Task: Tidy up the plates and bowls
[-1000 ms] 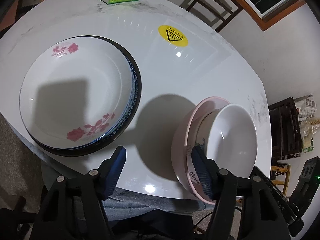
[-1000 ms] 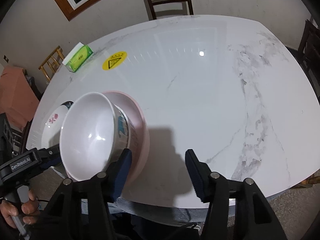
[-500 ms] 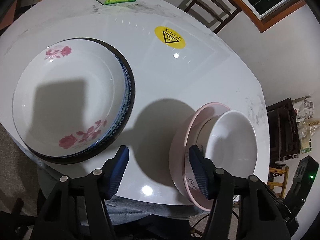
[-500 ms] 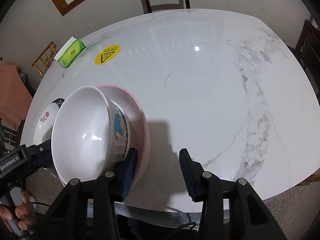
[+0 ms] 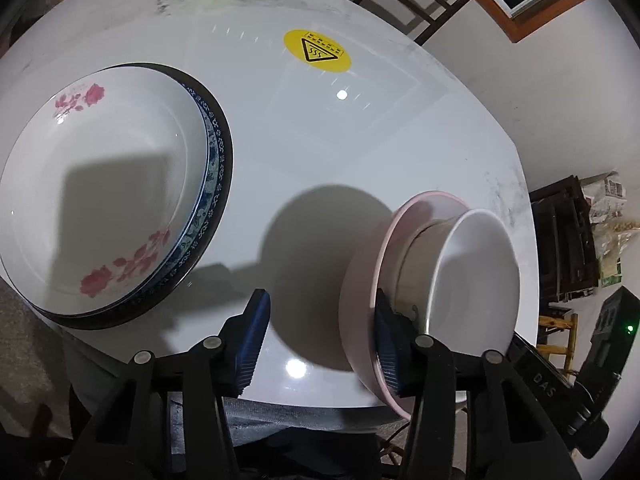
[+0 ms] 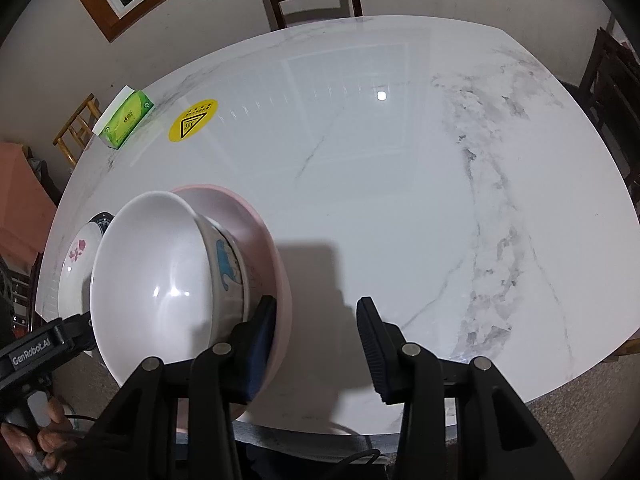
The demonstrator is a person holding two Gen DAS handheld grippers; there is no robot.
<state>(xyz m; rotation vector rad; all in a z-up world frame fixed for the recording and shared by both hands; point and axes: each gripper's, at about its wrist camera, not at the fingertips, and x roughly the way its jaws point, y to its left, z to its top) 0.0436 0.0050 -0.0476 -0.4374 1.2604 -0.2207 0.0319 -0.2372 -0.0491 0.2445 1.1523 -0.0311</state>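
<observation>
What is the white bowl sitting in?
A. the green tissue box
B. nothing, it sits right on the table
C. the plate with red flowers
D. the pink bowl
D: the white bowl is nested inside the pink bowl, whose rim shows all around it, apart from the flowered plate on the table.

A green tissue pack (image 6: 125, 119) and yellow warning sticker (image 6: 193, 119) lie on the marble table (image 6: 400, 200).
</observation>
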